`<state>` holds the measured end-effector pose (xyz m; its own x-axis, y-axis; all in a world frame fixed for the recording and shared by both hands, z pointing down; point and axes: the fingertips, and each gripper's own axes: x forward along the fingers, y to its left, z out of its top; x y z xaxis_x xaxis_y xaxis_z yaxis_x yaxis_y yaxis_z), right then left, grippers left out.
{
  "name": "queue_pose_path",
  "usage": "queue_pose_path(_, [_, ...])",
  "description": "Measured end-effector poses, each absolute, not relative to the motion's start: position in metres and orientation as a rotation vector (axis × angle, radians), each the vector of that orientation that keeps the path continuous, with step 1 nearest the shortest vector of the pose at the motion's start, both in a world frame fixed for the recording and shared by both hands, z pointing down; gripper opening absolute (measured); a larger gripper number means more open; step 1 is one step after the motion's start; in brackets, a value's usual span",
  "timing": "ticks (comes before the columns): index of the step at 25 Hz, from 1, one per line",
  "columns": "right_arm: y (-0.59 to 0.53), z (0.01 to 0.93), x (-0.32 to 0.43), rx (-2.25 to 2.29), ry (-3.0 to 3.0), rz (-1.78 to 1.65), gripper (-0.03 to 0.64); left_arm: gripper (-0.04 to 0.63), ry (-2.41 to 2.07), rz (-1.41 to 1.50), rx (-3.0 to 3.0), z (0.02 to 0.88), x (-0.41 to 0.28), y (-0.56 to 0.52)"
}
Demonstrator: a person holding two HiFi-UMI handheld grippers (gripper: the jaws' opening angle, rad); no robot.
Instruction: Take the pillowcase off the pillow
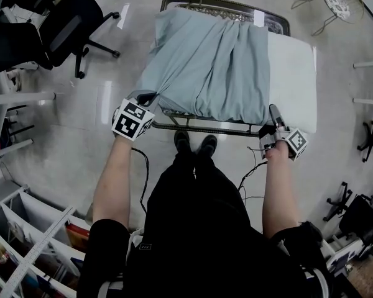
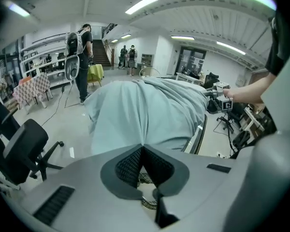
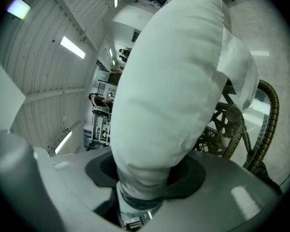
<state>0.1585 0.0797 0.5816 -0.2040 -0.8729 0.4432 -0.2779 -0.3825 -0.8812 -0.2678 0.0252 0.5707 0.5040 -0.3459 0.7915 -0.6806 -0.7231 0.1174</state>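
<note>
Head view: left gripper clamped on the pillowcase, near-left corner; right gripper clamped on the white pillow, near-right corner.

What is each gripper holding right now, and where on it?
The left gripper is shut on the pillowcase at its near left corner. The right gripper clamps the bare pillow at its near right corner.

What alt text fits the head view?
A person grips a pale blue pillowcase at its near left corner with the left gripper and the bare end of the white pillow with the right gripper. The pillow lies on a table.
</note>
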Motion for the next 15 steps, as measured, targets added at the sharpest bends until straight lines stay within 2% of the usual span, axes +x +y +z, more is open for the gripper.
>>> queue_pose_path(3, [0.094,0.591,0.151,-1.563,1.349,-1.637,0.232,0.008,-0.878,1.026,2.309,0.568,-0.272,0.024])
queue_pose_path(9, [0.125,0.592,0.137,-1.623,1.300,-1.725,0.316,0.009,-0.899,1.018,2.306,0.564,-0.264,0.033])
queue_pose_path(15, [0.172,0.604,0.158,-1.788,1.252,-1.795,0.328,0.014,-1.016,0.898,2.340,0.529,-0.272,-0.004])
